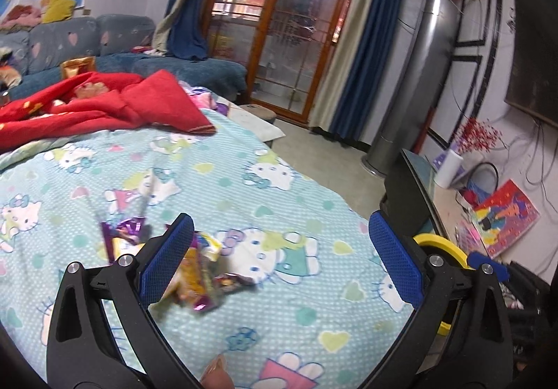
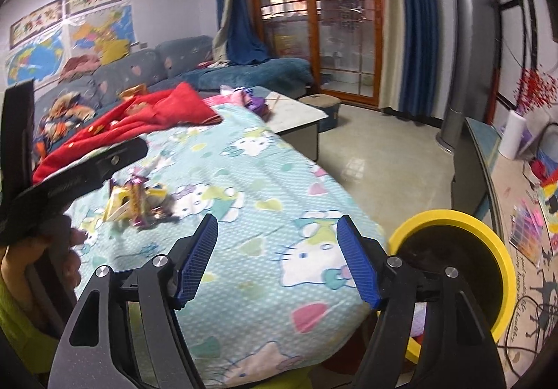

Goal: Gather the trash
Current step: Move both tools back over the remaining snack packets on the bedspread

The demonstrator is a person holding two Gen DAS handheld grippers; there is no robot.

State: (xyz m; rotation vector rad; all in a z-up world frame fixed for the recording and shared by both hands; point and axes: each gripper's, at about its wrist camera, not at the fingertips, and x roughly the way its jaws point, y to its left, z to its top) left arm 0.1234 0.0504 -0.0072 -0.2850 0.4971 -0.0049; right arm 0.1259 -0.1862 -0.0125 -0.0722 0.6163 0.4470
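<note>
Purple-and-yellow wrappers (image 2: 137,202): crumpled trash heaped on the bed's cartoon-cat sheet (image 2: 265,179), well left of the yellow-rimmed bin (image 2: 453,214)
Left tongs (image 1: 282,256): spread wide, blue pads bare, wrappers just behind the left pad
Right tongs (image 2: 277,258): spread, nothing between, over the sheet beside the bin
Red blanket (image 1: 104,99): beyond the wrappers
Writing: none readable on the wrappers; blurred

My left hand-held gripper (image 1: 280,256) stands wide open above the bed (image 1: 265,179), nothing between its blue pads. A blurred cluster of wrappers (image 1: 202,270) lies on the cartoon-print sheet beside the left pad (image 1: 167,260). A yellow-rimmed bin (image 1: 443,249) shows behind the right pad.
</note>
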